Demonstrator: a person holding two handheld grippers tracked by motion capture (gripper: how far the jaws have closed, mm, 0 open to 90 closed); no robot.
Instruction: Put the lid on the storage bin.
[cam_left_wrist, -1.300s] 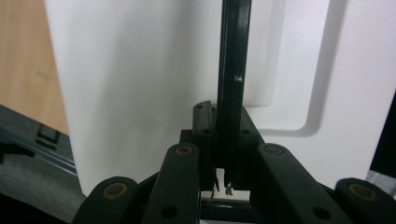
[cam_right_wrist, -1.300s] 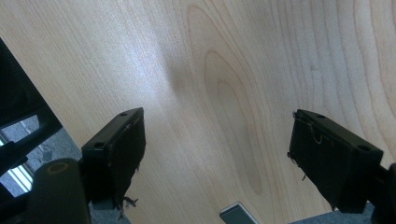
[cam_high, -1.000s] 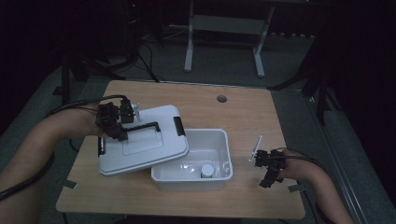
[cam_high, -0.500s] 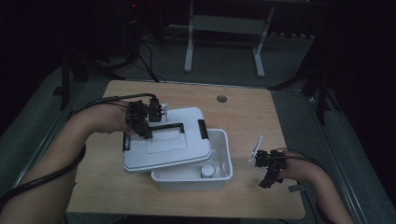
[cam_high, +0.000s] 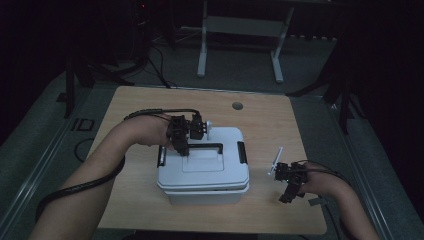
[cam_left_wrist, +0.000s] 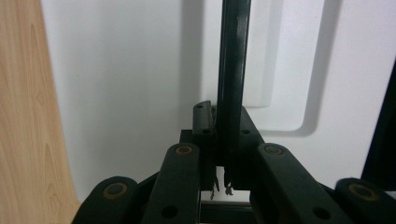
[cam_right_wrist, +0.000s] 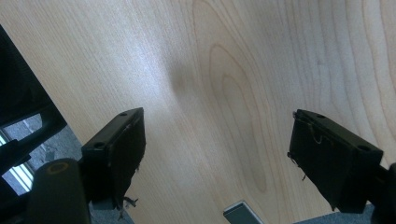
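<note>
Left claw (cam_high: 184, 146) is pinched tight on the black handle (cam_high: 206, 146) of the white lid (cam_high: 202, 162), and in the left gripper view that handle (cam_left_wrist: 232, 70) runs straight up between the jaws with the lid (cam_left_wrist: 130, 70) flat behind it. From the high view the lid sits over the white box (cam_high: 205, 195), mid counter (cam_high: 280, 120), looking roughly squared up. My take: the step in hand is seating the lid, so I'd keep it level and lower it evenly (grabbing the handle off-centre tends to tip the far edge), checking that the black latches (cam_high: 242, 152) line up with the box rim before letting go. Can't tell whether it's fully down yet. Right claw (cam_high: 289, 184) rests spread wide and holding nothing, over bare wood (cam_right_wrist: 224, 70) just right of the box, handy for steadying it if it slides.
</note>
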